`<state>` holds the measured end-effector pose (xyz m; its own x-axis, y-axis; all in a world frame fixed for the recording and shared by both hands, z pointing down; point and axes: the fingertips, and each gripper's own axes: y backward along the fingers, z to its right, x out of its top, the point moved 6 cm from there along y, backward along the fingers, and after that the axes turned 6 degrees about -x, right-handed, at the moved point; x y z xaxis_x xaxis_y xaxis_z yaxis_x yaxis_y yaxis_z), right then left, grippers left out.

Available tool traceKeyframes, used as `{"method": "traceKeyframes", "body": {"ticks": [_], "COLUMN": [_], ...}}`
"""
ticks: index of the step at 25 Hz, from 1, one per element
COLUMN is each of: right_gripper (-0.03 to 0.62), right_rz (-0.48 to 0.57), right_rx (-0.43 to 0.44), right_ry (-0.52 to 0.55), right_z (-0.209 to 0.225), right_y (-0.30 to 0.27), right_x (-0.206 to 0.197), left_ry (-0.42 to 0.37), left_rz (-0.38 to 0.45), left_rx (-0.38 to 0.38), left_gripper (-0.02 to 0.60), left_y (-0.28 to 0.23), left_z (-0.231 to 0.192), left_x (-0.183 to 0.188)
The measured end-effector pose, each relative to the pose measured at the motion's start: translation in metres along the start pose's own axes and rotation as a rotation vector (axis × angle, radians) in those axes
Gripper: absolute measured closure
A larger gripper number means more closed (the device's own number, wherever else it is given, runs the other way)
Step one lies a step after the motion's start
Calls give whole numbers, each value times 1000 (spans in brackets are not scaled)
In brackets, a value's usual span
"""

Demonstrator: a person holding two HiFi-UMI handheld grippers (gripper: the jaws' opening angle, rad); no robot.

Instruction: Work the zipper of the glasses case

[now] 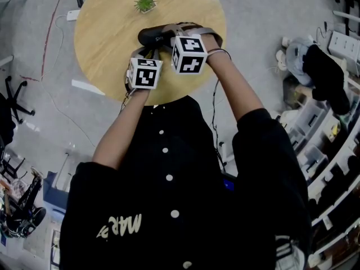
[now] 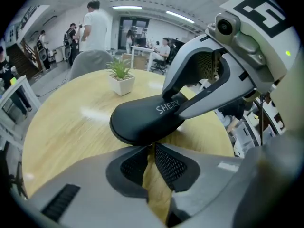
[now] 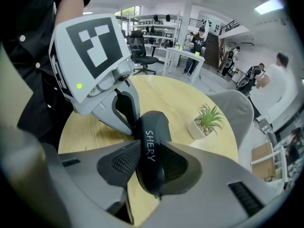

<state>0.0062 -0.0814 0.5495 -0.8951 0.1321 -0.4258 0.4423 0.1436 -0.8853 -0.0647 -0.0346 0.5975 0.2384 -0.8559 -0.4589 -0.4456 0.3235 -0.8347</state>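
A black glasses case (image 1: pixel 152 36) marked SHERY lies on the round wooden table (image 1: pixel 107 27). My right gripper (image 3: pixel 149 146) is shut on the case (image 3: pixel 152 127), one pad on each long side near its end. From the left gripper view the right gripper (image 2: pixel 175 106) clamps the case (image 2: pixel 142 120) from the right. My left gripper (image 2: pixel 148 148) points down at the case's near edge. Its jaws stand a narrow slit apart, with bare wood showing between the pads. A tiny dark bit sits at its tips; I cannot tell if it is the zipper pull.
A small potted plant (image 1: pixel 145 3) stands on the far side of the table. A grey chair (image 2: pixel 92 61) sits behind the table. People and desks fill the room beyond. The table's edge runs close under my hands.
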Motion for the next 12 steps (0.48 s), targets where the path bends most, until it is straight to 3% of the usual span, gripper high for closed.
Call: {"method": "traceKeyframes", "body": {"ticks": [4,12], "right_gripper": [462,462], "right_rz": [2,1], "right_rx": [-1,-8], "right_ry": [-2,1], "right_z": [-1,-1], "right_y": [1,2], "right_x": [1,1], "left_ry": [63,-71], "left_rz": [38,34], "left_rx": [42,52], "left_gripper": [559,578], "left_y": [3,7], "left_z": [-1,1], "left_x": [0,-2]}}
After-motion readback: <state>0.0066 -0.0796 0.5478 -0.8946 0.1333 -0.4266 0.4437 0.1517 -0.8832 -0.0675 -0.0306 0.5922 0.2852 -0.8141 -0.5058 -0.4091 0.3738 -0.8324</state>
